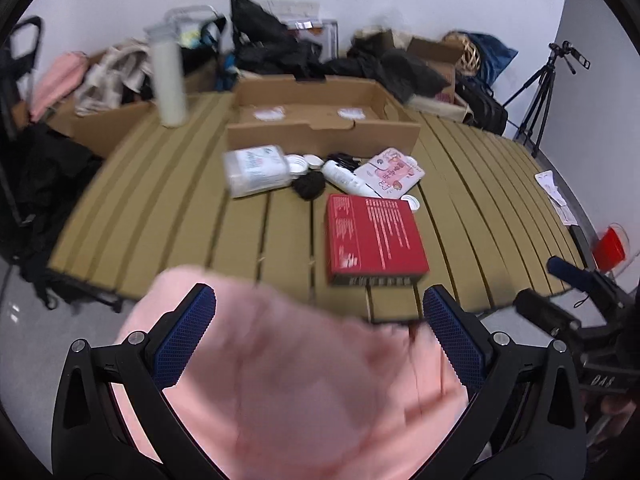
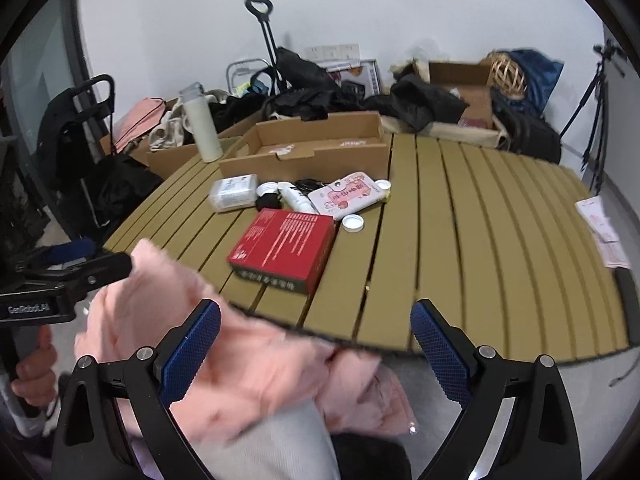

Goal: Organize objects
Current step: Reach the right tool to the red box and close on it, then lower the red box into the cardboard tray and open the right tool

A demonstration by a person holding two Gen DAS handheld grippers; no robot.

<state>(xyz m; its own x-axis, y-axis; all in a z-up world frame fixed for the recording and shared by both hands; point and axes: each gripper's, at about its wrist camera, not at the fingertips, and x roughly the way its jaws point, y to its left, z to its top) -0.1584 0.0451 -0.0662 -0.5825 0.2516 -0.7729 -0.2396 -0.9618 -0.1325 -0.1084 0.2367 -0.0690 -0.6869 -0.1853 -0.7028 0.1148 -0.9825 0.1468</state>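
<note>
Both my tongs are spread wide, gripping nothing: the left gripper (image 1: 318, 330) and right gripper (image 2: 316, 344) hover over a pink cloth (image 1: 304, 380) draped off the table's (image 2: 480, 240) near edge. A red box (image 2: 284, 250) lies by that edge; a cardboard tray (image 2: 316, 148) sits at the far edge

Both wrist views face slatted table (image 1: 168, 208), sharing red box (image 2: 284, 248).

A tripod (image 1: 538, 92) stands at two o'clock; black clothes (image 1: 272, 46) heap at twelve, behind the table.
</note>
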